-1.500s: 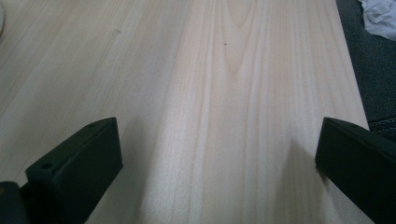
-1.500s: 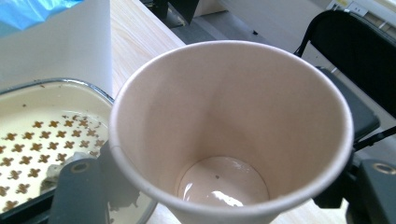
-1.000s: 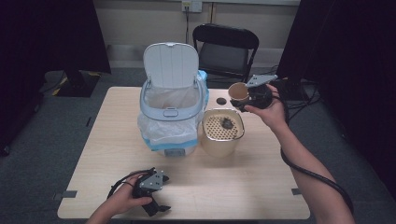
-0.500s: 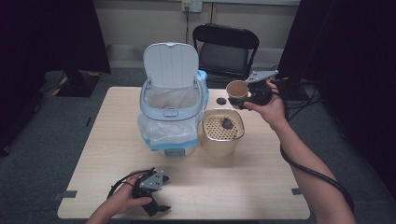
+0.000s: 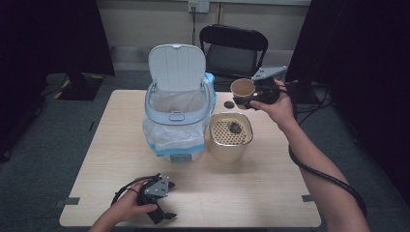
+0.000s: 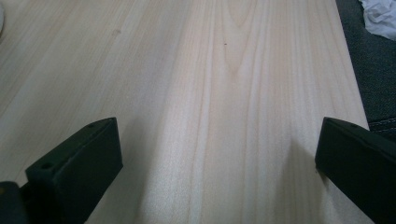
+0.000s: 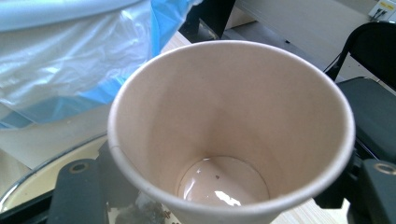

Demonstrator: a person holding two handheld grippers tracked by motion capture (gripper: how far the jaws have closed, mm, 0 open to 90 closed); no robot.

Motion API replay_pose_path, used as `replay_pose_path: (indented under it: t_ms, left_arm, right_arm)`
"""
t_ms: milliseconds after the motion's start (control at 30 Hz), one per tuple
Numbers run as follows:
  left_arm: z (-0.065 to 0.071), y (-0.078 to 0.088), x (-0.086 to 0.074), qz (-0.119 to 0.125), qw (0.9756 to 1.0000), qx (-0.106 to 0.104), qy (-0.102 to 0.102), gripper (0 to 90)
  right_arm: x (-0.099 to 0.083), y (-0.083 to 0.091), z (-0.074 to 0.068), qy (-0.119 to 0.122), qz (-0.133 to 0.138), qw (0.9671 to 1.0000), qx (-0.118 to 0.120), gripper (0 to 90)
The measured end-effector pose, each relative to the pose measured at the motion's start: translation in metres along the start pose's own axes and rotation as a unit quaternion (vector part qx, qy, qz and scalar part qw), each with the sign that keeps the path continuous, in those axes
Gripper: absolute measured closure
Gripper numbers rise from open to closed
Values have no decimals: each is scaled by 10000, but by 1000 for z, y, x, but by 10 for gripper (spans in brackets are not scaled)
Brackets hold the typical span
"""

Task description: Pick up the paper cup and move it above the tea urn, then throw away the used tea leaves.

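A tan paper cup [image 5: 241, 89] is held in the air behind the beige bucket [image 5: 227, 150], with my right gripper [image 5: 245, 98] shut on its sides. In the right gripper view the cup [image 7: 224, 107] lies tipped with its mouth toward the camera. A little wet residue shines at its bottom, and the black fingers [image 7: 77, 191] press on it from both sides. A dark lump [image 5: 235, 128] lies on the bucket's perforated insert. My left gripper [image 5: 162, 212] rests on the table near the front edge. Its jaws [image 6: 215, 158] stand wide open over bare wood.
A white bin [image 5: 176, 113] with its lid raised and a clear and blue liner stands left of the bucket. A small dark disc [image 5: 228, 104] lies on the table between them. A black chair [image 5: 234, 46] stands behind the table. Cables run off to the right.
My right hand has lifted the cup a little, up and slightly left. The left gripper has stayed put.
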State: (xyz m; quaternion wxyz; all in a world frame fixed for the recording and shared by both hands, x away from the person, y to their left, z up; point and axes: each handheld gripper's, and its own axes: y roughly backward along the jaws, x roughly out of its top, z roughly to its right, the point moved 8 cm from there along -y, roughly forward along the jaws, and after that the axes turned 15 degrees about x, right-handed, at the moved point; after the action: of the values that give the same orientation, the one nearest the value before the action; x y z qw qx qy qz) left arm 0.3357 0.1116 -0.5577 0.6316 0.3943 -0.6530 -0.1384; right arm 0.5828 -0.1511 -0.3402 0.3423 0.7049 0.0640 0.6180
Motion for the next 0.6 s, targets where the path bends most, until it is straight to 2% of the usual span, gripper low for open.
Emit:
replay_pose_path:
  t_ms: [200, 600]
  left_arm:
    - [0, 0, 0, 6, 10000, 0, -1, 0]
    - [0, 0, 0, 6, 10000, 1, 0, 0]
  right_arm:
    - [14, 1, -5, 14, 63, 9999, 98, 270]
    - [32, 1, -11, 85, -15, 9998, 169, 269]
